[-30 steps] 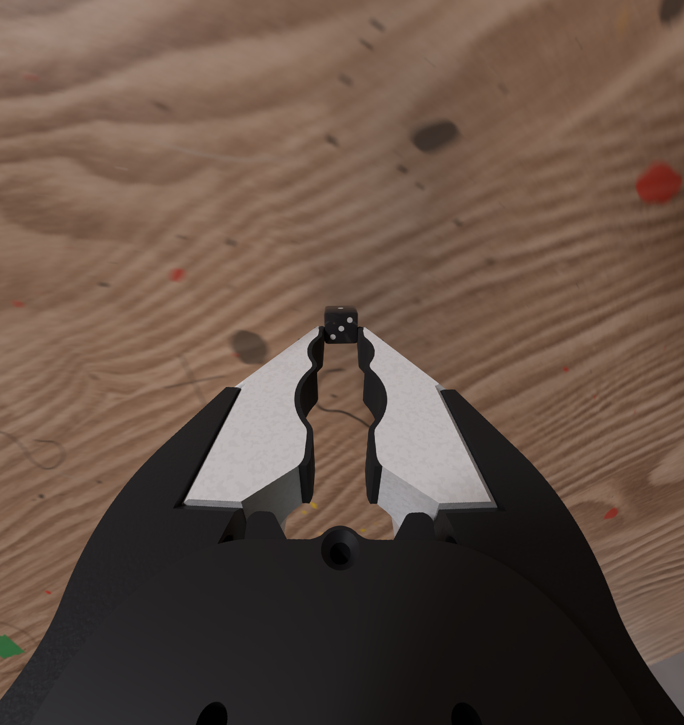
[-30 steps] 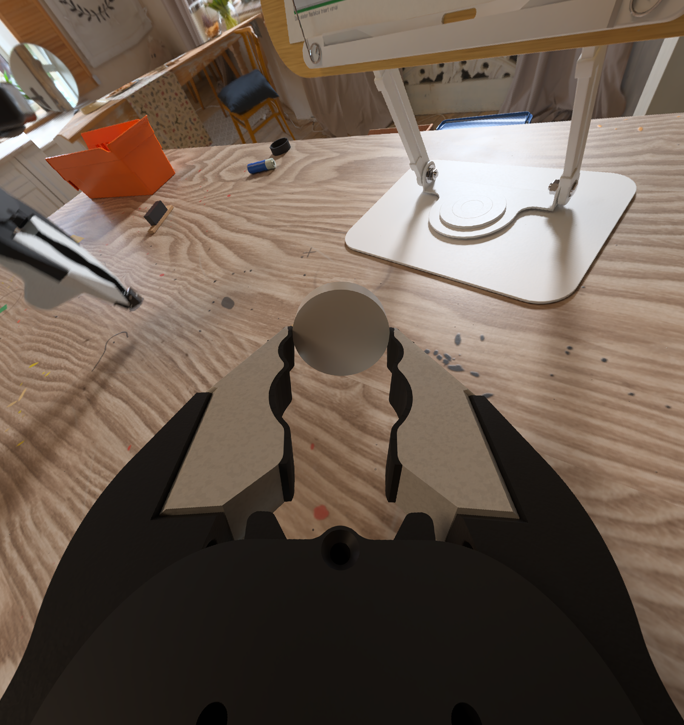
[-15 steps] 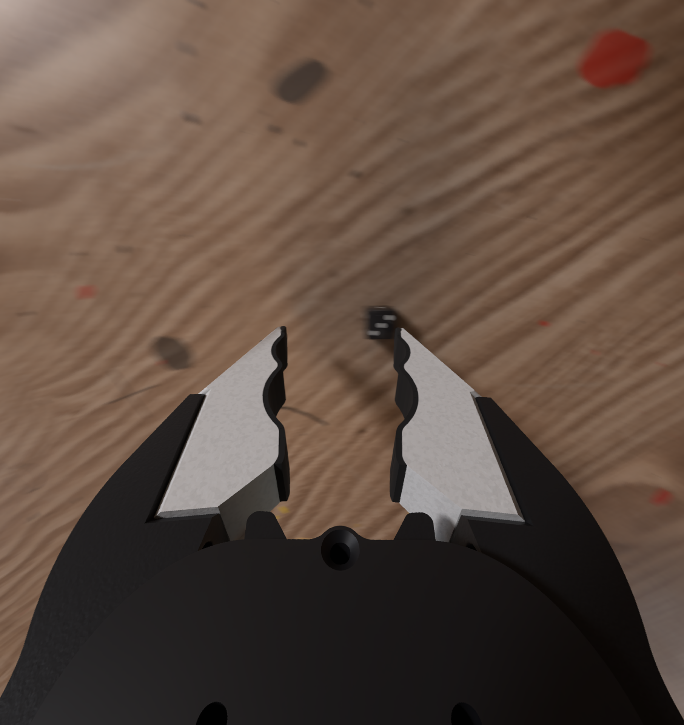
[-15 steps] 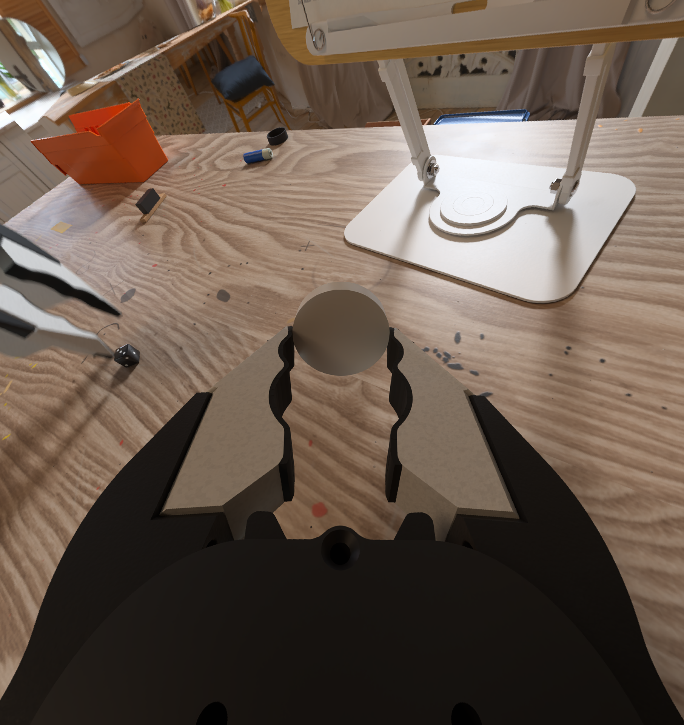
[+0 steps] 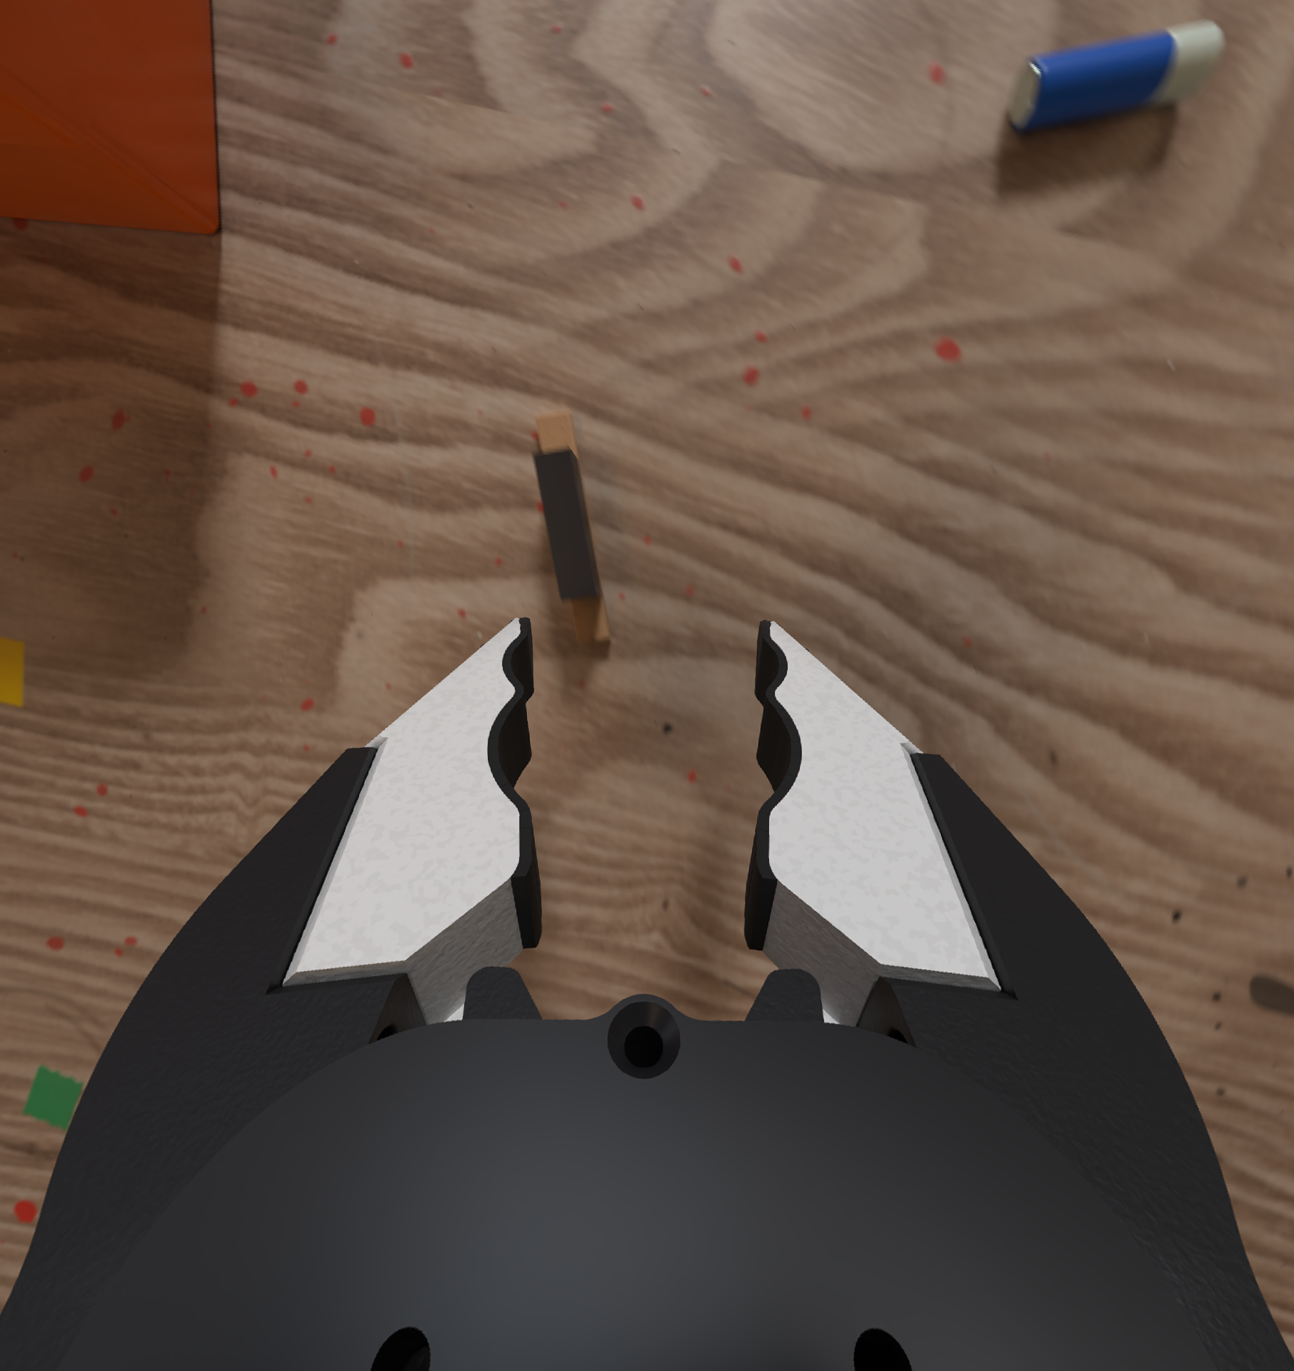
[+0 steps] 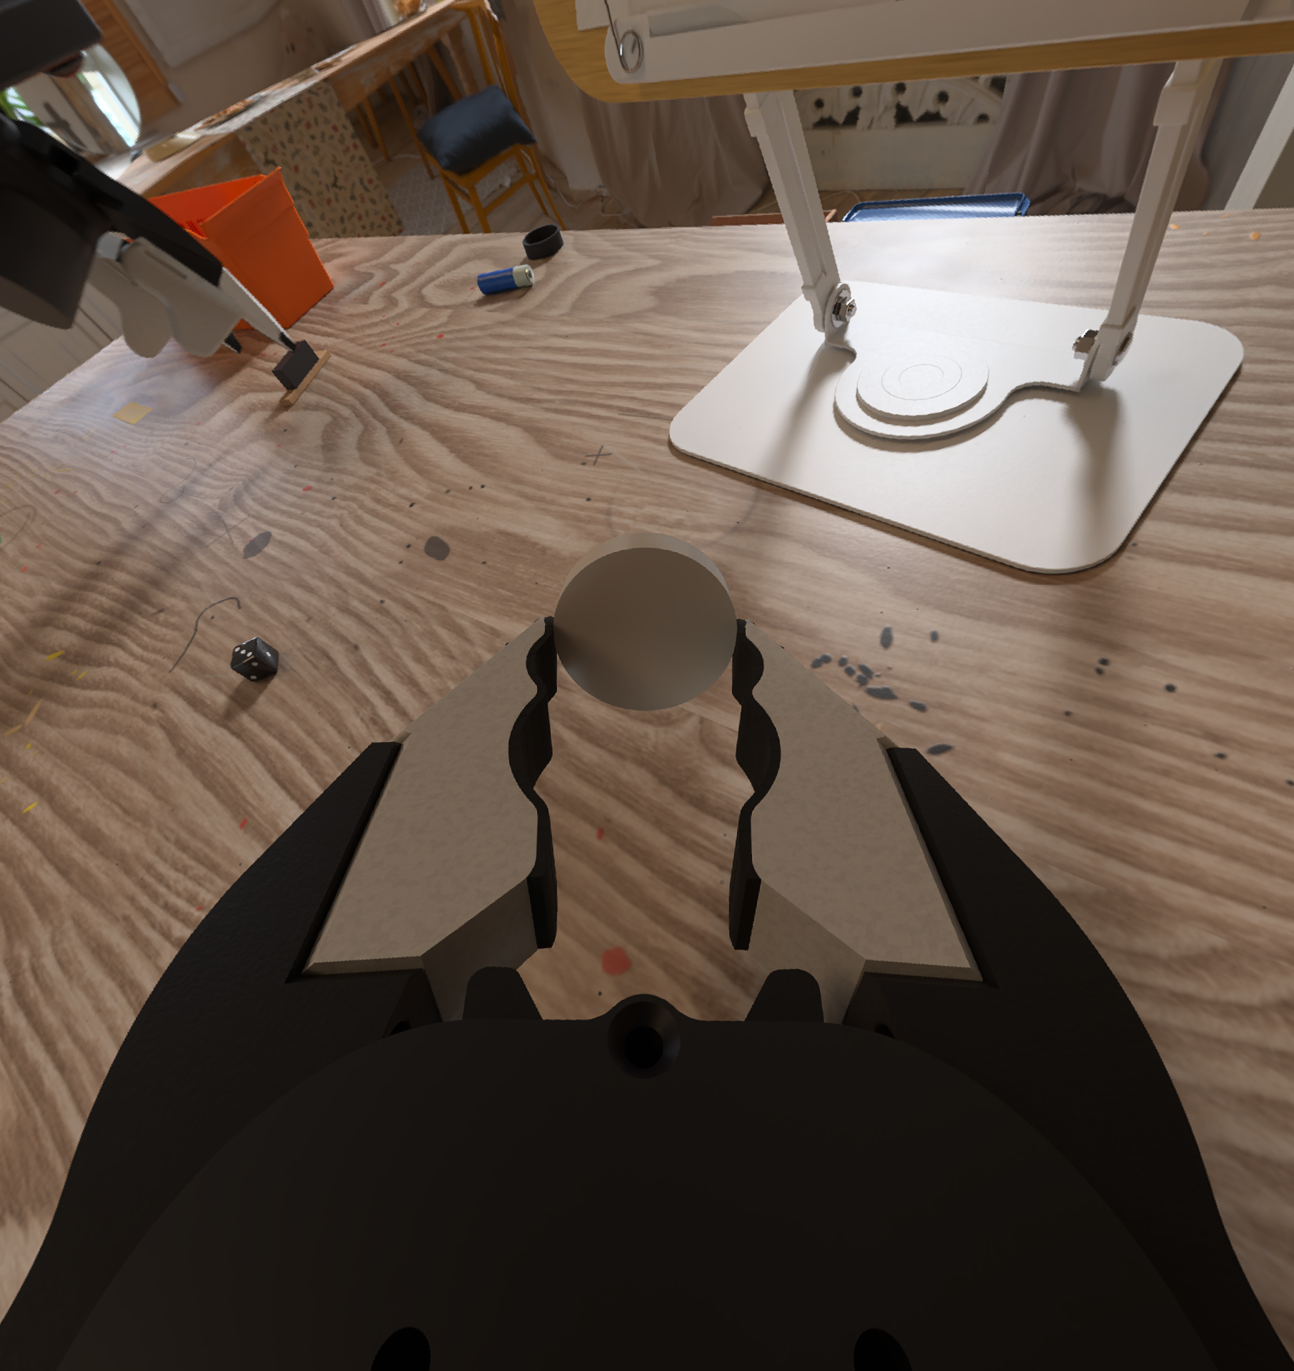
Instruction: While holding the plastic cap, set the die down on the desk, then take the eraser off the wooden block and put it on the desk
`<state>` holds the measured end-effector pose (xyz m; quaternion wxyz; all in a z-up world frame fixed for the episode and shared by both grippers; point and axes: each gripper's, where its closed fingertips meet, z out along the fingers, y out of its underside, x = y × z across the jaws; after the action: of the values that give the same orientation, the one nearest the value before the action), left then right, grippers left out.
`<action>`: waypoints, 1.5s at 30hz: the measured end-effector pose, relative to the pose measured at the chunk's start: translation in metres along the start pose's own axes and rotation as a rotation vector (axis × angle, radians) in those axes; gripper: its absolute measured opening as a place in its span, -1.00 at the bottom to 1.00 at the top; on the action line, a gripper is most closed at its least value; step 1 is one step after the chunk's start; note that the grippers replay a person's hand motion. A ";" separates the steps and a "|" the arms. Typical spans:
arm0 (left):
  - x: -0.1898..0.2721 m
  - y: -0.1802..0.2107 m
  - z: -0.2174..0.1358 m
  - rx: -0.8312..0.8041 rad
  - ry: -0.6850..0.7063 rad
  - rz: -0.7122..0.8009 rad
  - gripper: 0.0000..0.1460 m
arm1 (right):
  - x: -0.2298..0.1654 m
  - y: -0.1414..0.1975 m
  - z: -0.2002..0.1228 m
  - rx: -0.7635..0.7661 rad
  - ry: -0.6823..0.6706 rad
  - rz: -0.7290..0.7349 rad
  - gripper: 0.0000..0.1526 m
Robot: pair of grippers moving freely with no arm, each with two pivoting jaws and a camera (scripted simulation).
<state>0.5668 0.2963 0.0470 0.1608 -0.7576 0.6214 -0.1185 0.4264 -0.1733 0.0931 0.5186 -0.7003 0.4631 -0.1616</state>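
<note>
My right gripper (image 6: 644, 630) is shut on the round grey plastic cap (image 6: 644, 623) and holds it above the desk. The black die (image 6: 254, 657) lies on the desk to its left. My left gripper (image 5: 644, 630) is open and empty, looking down on the black eraser (image 5: 570, 527), which lies on the thin wooden block (image 5: 555, 430). The eraser is just ahead of the left fingertip. In the right wrist view the left gripper (image 6: 273, 337) hovers right by the eraser (image 6: 297, 365) on the block (image 6: 310, 380) at the far left.
An orange box (image 6: 258, 245) stands behind the block; its corner shows in the left wrist view (image 5: 87, 111). A blue battery (image 5: 1111, 74) (image 6: 504, 279) and a black ring (image 6: 542, 242) lie farther back. A white stand base (image 6: 1000, 445) fills the right.
My left gripper let go of the die, which now lies on the desk, then opened wide and moved away to above the eraser on the wooden block. The right gripper kept holding the cap.
</note>
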 end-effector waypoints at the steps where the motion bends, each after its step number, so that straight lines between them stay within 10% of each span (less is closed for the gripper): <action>1: -0.004 -0.006 0.007 -0.015 0.004 -0.024 -0.17 | -0.001 0.000 0.000 0.003 -0.002 0.000 -0.38; 15: -0.026 -0.009 0.037 -0.065 -0.115 -0.057 -0.20 | 0.000 -0.001 -0.001 0.003 -0.011 0.007 -0.38; 20: -0.025 -0.010 0.041 -0.019 -0.053 -0.187 -0.85 | 0.000 0.001 0.000 -0.002 -0.009 0.004 -0.38; 29: 0.016 0.007 0.006 0.006 0.118 -0.081 -0.85 | 0.001 0.000 -0.001 0.002 -0.004 0.004 -0.38; 37: 0.140 0.160 -0.099 -0.056 0.455 0.617 -0.85 | 0.006 -0.002 -0.002 0.007 0.027 -0.009 -0.38; 45: 0.163 0.277 -0.098 -0.217 0.483 0.799 -0.85 | 0.008 -0.001 -0.002 -0.005 0.075 -0.049 -0.38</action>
<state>0.3119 0.0786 0.0257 -0.0353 -0.4227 0.8923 -0.1546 0.4299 -0.1810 0.0927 0.4949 -0.7063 0.4655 -0.1990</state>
